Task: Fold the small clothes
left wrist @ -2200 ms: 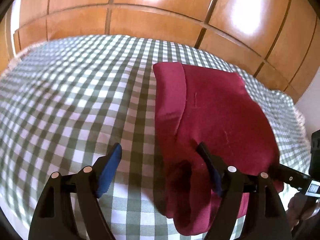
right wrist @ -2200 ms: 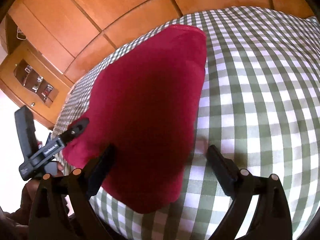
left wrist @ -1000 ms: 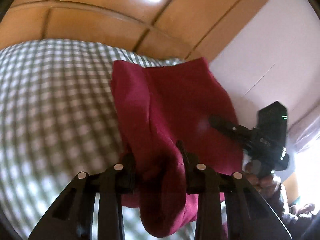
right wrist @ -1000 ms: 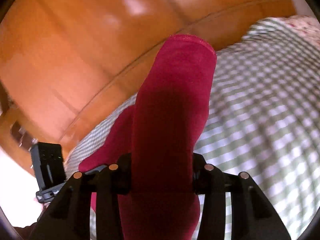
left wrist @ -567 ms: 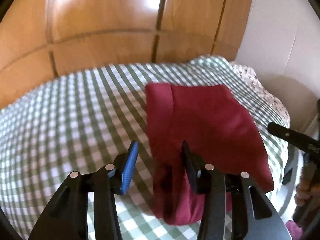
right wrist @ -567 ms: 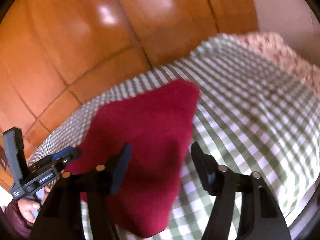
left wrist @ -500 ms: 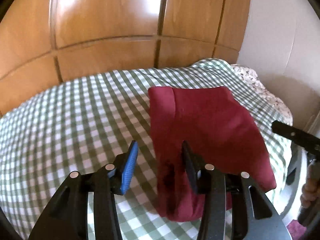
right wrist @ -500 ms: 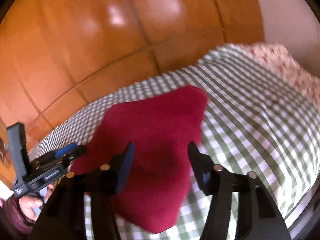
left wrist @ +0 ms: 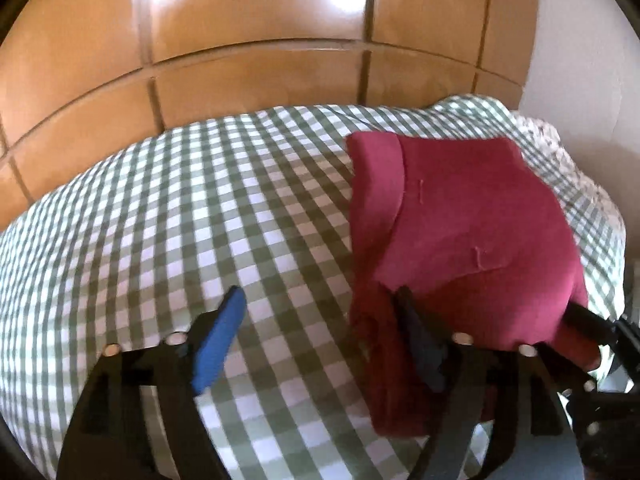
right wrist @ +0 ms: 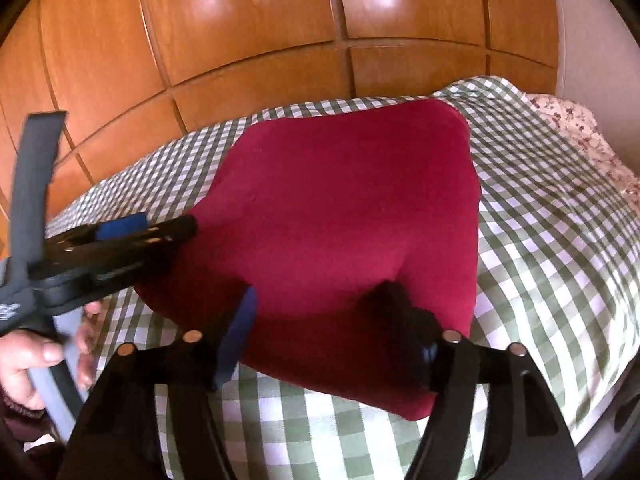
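Red garment [right wrist: 352,216] lay flat on checked bed [left wrist: 168,216], already folded w/ one side flap over. Left gripper [left wrist: 320,332] & right gripper [right wrist: 320,320]: fingers spread, pinching nothing. Prob. another fold left.

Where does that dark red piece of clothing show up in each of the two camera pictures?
Left wrist view: the red garment lies right of centre on the checked cloth.
Right wrist view: the red garment fills the centre.
Shared landmark: the wooden panelled wall behind the bed.
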Motion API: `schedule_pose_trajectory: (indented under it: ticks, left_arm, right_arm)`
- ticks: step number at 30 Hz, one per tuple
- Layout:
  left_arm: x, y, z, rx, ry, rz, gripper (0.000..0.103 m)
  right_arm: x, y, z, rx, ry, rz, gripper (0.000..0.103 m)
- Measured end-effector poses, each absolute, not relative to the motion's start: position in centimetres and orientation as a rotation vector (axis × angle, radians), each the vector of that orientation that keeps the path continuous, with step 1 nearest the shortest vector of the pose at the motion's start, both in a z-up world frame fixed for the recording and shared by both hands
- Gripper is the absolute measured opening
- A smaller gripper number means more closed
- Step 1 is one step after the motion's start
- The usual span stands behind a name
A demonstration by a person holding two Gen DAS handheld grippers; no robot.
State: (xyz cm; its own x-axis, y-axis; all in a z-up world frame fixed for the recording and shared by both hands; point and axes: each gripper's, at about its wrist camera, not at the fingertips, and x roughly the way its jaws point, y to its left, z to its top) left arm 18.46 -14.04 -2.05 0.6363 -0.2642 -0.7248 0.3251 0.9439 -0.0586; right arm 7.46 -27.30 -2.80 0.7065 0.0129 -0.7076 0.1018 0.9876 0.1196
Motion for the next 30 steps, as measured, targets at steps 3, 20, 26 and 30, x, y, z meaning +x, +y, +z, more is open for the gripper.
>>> schedule_pose_trajectory:
  ticks: [3,20,26,30]
  left_arm:
    - [17.6,-13.0,-1.3,0.052,0.802,-0.325,0.089]
    - [13.3,-10.3,1.5,0.035,0.707,-0.301,0.091]
    - [13.0,-10.4,1.5,0.036,0.708,-0.293,0.094]
    - [12.7,-10.1,1.4,0.047,0.707,-0.283,0.094]
  right_arm:
    - [7.0,-26.7,-2.5,0.160,0.784,-0.073,0.087]
    - [5.6,-27.2,-0.3,0.157,0.712,-0.244,0.094]
    - [7.5,-27.2,-5.4,0.144,0.862,-0.304,0.101]
    - [7.2,-27.6,-5.0,0.187,0.866,-0.301,0.101]
